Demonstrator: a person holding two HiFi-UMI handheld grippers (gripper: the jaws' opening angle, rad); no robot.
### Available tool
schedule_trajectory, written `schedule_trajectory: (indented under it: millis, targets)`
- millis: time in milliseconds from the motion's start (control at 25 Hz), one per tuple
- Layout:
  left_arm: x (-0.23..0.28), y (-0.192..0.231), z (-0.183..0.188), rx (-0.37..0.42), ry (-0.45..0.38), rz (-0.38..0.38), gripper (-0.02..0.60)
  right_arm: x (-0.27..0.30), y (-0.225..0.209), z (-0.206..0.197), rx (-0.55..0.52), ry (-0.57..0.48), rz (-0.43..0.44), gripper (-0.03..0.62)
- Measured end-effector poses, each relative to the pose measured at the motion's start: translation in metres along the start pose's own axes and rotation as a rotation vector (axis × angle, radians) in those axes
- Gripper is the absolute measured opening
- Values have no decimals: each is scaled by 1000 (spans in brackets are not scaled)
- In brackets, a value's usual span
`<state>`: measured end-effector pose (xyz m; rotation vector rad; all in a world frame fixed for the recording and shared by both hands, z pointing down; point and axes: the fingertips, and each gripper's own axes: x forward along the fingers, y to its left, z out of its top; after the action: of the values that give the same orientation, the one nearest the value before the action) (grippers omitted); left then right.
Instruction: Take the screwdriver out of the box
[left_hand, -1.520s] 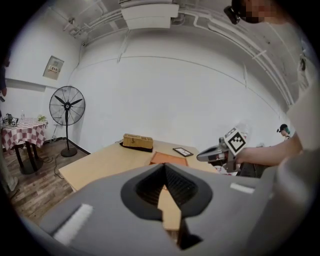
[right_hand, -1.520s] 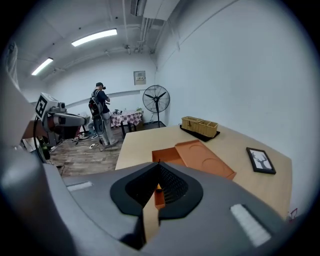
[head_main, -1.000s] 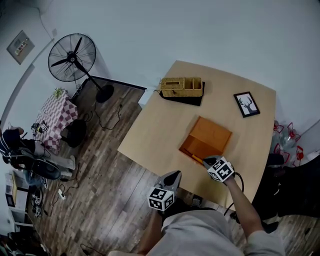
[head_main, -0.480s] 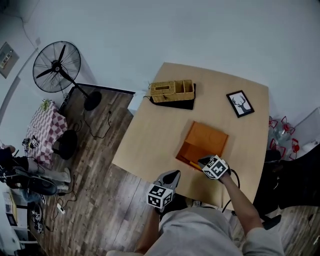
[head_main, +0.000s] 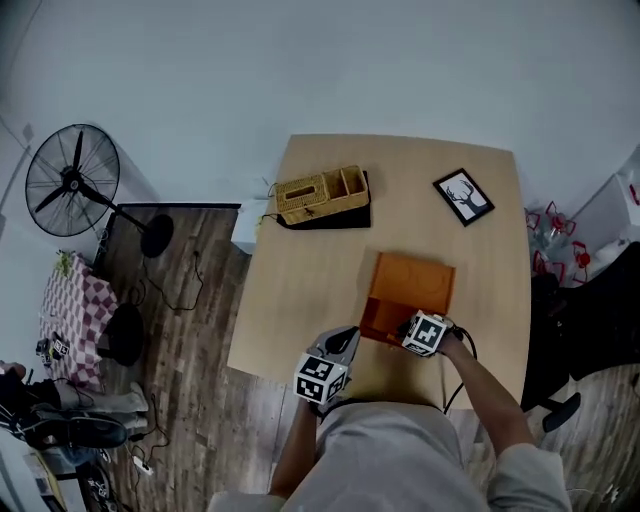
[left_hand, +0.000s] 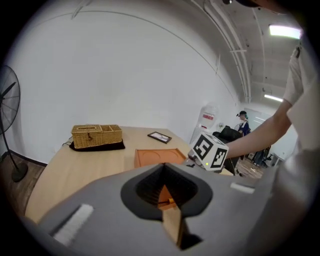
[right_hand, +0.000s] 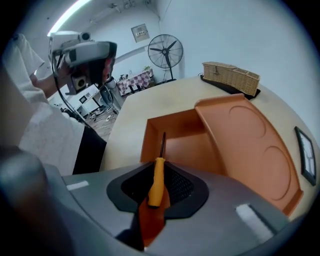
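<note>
Pale, smooth wood-grain laminate covered the surface (head_main: 305, 280), which stood on dark plank flooring (head_main: 190, 330) against a plain white wall. Near my edge sat the orange box (right_hand: 240, 130), a shallow rectangular tray with its flat lid swung open and two round recesses pressed into the lid's inner face. My right gripper (right_hand: 161, 167) reached into the tray, its jaws closed on the screwdriver (right_hand: 156, 182) at the rounded yellow-orange handle. The thin dark shaft pointed ahead over the tray's floor, inside the box walls; I couldn't tell whether the tip touched down. My left gripper (left_hand: 164, 170) hovered over the surface's near edge, just left of the box, jaws drawn to a narrow slit with nothing between them. Farther back stood a rectangular woven wicker basket (head_main: 320, 194) on a black mat (head_main: 345, 218), and a small black-framed picture (head_main: 463, 196) lay flat toward the far right corner.
</note>
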<state>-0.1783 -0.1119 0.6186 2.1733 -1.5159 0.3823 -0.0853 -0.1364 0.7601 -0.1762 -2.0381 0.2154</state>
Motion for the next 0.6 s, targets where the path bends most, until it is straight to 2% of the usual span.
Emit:
schedule_trajectory:
  millis: [200, 280, 480, 600]
  targets:
    - [7, 19, 2, 16, 10, -64, 54, 20, 8, -11, 9, 86, 54, 75]
    - [13, 21, 0, 21, 16, -104, 54, 24, 4, -11, 22, 106, 46, 77]
    - [36, 11, -10, 39, 52, -202, 54, 28, -5, -20, 96, 107, -20, 83]
    - [44, 10, -7, 49, 48, -229, 54, 29, -12, -26, 65, 123, -140, 94]
